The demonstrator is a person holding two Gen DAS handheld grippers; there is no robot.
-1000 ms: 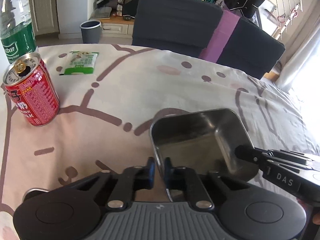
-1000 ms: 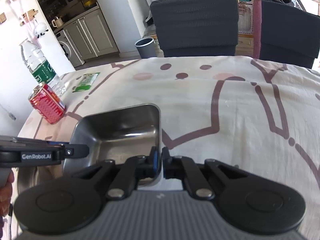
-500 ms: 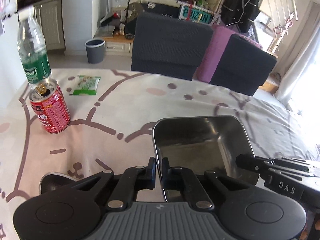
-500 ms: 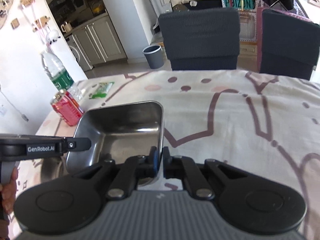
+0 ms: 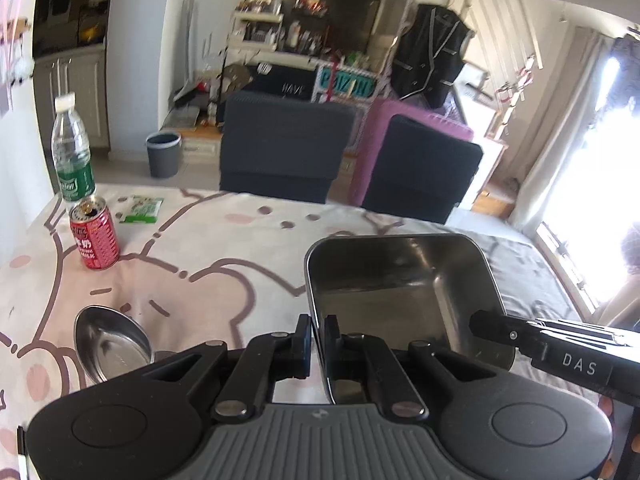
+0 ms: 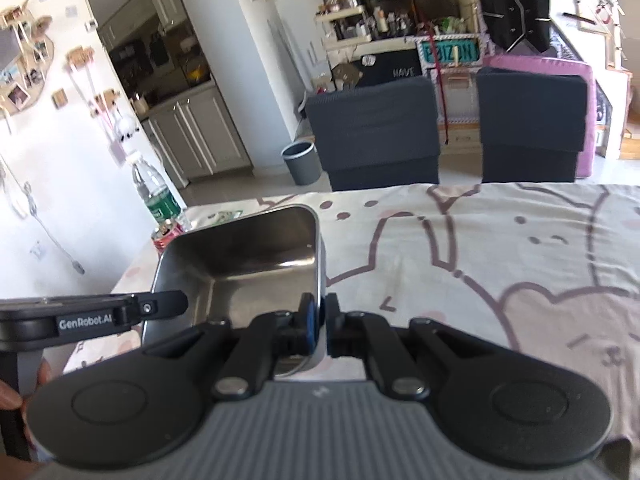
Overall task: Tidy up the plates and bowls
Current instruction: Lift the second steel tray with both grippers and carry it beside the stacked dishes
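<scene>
Lifted higher off the tabletop point(image 5: 224, 280) than a second ago: square steel pan point(image 5: 400, 280). Left wrist: left tongs point(image 5: 318, 340) clamped on its near-left rim, round bowl point(image 5: 110, 342) below. Right wrist: right tongs point(image 6: 320, 322) clamped on the right rim, pan held above the cloth.

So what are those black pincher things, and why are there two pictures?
A person holds one pinching tool in each hand, and each carries a camera looking along its fingers. That gives two pictures. The left tool pinches one wall of a square metal dish, and the right tool pinches the opposite wall, holding it above the table. Down on the cartoon tablecloth are a round metal bowl, a red can, a water bottle and a green packet.
</scene>
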